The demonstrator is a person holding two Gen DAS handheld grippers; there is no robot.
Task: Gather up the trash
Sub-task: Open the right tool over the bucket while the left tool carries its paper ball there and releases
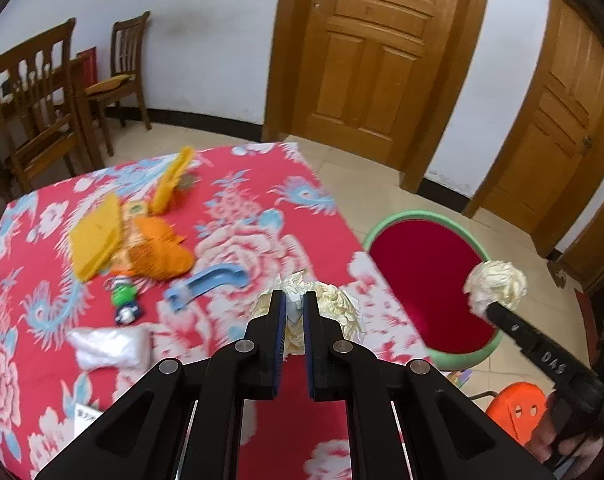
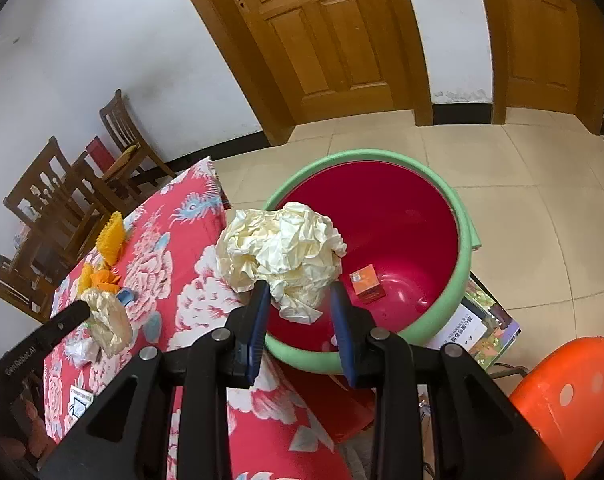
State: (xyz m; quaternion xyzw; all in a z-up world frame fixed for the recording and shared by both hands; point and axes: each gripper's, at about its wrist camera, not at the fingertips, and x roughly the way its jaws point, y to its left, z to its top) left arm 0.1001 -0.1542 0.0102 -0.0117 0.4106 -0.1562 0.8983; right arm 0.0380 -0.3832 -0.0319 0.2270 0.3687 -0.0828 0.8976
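My left gripper (image 1: 295,304) is shut on a crumpled cream paper ball (image 1: 338,306) above the red flowered tablecloth (image 1: 241,216); it also shows in the right wrist view (image 2: 109,322). My right gripper (image 2: 299,292) holds a second crumpled cream paper ball (image 2: 279,254) between its fingers over the near rim of the red bin with a green rim (image 2: 468,240); this ball also shows in the left wrist view (image 1: 496,284). The bin (image 1: 422,280) stands on the floor beside the table. A small orange box (image 2: 366,284) lies in the bin.
On the table lie orange and yellow wrappers (image 1: 141,240), a blue plastic piece (image 1: 205,280), a small green toy (image 1: 125,298) and a white plastic bag (image 1: 109,346). An orange stool (image 2: 570,396), a leaflet (image 2: 478,324), wooden chairs (image 1: 33,100) and doors (image 1: 374,48) surround it.
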